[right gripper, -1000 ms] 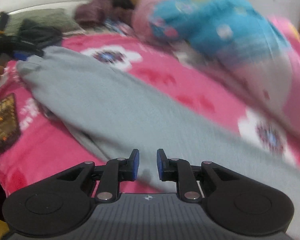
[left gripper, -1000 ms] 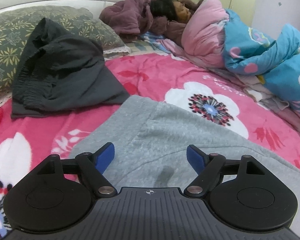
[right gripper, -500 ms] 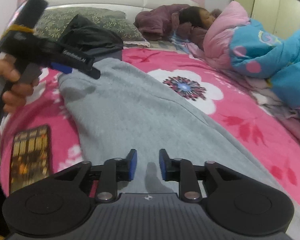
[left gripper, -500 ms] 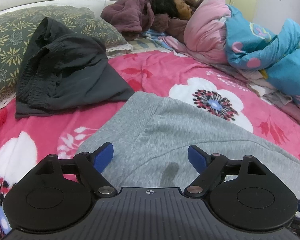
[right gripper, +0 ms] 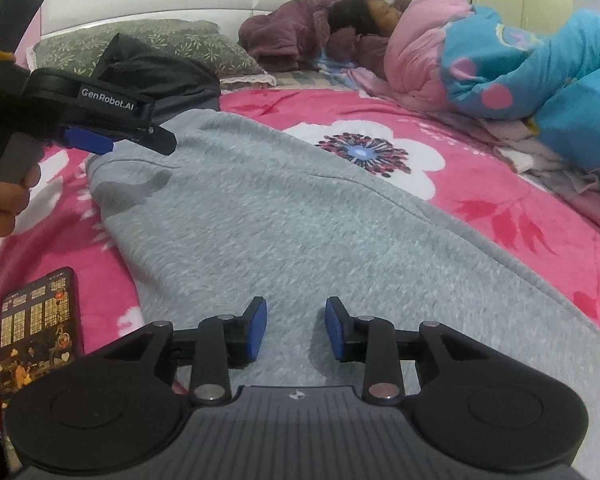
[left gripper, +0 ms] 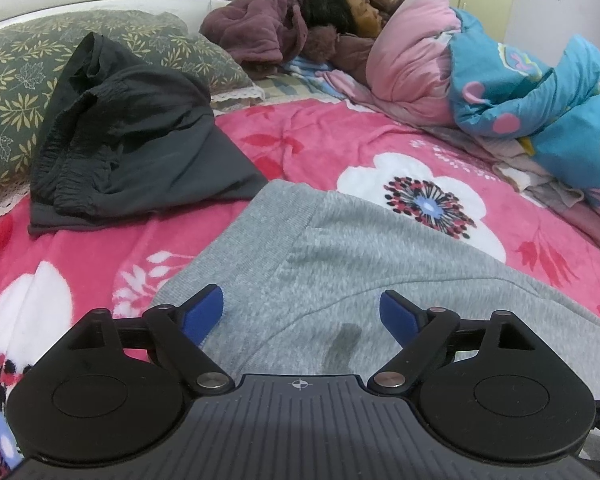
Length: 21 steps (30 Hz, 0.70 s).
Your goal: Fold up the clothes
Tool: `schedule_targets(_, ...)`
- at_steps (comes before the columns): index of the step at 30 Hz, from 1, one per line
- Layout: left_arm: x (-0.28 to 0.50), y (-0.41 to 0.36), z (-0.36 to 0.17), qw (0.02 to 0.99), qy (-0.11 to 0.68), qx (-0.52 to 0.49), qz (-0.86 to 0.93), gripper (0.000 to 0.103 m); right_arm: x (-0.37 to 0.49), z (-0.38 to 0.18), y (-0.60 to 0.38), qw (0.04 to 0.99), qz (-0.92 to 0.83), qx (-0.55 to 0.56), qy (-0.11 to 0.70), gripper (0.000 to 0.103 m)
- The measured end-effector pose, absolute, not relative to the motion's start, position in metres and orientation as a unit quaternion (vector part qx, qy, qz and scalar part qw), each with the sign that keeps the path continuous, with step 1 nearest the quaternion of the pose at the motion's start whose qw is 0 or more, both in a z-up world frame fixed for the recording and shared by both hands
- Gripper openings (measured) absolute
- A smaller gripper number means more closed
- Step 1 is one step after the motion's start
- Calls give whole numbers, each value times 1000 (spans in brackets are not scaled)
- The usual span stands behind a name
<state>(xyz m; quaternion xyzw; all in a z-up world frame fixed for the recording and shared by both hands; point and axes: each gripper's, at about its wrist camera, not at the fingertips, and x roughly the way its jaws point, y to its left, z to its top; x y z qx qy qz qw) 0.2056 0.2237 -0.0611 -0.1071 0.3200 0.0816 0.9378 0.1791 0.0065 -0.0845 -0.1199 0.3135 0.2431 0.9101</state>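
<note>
No fold is seen yet: the grey sweatpants (right gripper: pixel 284 216) are spread flat on the pink bed (left gripper: pixel 308 148), both the left gripper (left gripper: pixel 302 314) and right gripper (right gripper: pixel 296 326) poised above them with jaws opening, nothing grasped.

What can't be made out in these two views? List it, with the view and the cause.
- Grey garment: its far right end is cut off by the frame edge in both views, so its type stays unclear.
- Phone: the screen text is too small in the right wrist view.
- Dark garment: crumpled, so its shape is hidden.
- Left tongs and right tongs: opening, with only flat cloth between.
</note>
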Motion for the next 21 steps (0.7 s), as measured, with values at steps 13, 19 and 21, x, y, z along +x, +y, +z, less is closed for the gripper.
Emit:
schedule_targets(13, 204, 223, -62, 939, 318, -104, 84, 96, 178, -88, 4, 912, 242, -109, 312, 35)
schedule_targets(19, 199, 228, -62, 939, 314, -108, 86, 96, 178, -89, 3, 912, 244, -104, 312, 35)
schedule_targets(21, 197, 228, -61, 940, 313, -102, 91, 97, 179, -89, 3, 912, 244, -104, 312, 35)
